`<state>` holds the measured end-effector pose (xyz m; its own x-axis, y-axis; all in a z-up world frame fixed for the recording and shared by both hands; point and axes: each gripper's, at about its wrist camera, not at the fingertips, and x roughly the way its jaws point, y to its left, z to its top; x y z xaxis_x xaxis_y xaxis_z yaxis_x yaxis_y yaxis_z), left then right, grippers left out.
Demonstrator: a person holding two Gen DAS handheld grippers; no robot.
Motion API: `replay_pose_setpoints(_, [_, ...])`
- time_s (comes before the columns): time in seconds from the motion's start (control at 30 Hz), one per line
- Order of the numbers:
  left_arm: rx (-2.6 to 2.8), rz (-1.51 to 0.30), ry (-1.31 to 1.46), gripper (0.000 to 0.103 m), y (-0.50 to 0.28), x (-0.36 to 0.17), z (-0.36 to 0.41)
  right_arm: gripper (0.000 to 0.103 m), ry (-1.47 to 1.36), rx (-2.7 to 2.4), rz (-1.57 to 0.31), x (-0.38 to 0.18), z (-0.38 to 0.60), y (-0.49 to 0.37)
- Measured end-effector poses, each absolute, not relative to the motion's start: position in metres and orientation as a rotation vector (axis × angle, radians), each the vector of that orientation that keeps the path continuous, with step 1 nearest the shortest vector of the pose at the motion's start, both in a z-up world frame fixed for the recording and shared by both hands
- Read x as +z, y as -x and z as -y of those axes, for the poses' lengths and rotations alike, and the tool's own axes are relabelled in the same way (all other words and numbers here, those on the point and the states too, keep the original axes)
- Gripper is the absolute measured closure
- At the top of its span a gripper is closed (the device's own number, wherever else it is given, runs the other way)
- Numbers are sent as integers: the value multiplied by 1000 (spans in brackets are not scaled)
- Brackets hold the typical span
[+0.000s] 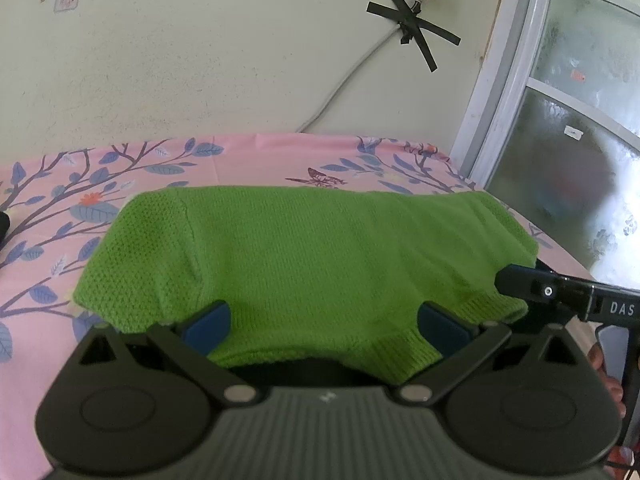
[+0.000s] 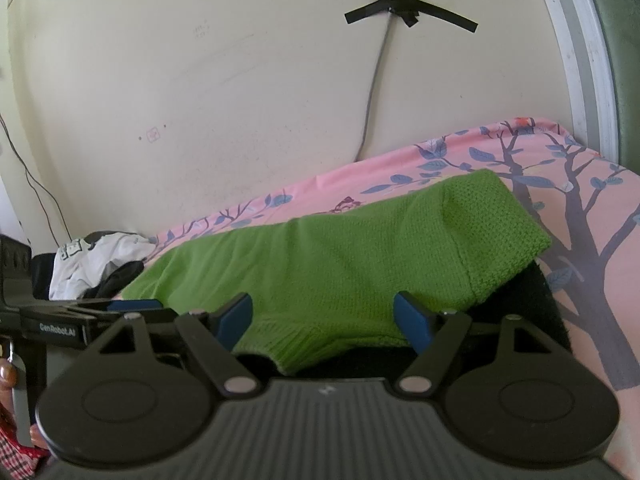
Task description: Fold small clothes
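The green sweater (image 1: 304, 256) is spread on the floral sheet (image 1: 256, 160); both grippers' jaws are released around its hem; crumpled clothes (image 2: 96, 264) are located nearby.

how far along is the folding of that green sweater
Done: the green sweater lies on the pink floral sheet, its near ribbed hem doubled over. In hand: nothing; the left gripper and right gripper both stand open at that hem, pads not pinching. Left: the sweater is still wide, so more folds seem due, and a white and black garment waits unfolded beside it.
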<state>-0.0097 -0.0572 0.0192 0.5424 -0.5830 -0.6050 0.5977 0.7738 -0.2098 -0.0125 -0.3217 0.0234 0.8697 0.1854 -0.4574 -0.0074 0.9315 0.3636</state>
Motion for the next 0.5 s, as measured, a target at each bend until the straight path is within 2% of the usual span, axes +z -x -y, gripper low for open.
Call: replay_pose_setpoints(0.5, [-693, -716, -60, 0, 10, 18, 62, 32, -363, 104, -509, 23, 321, 13])
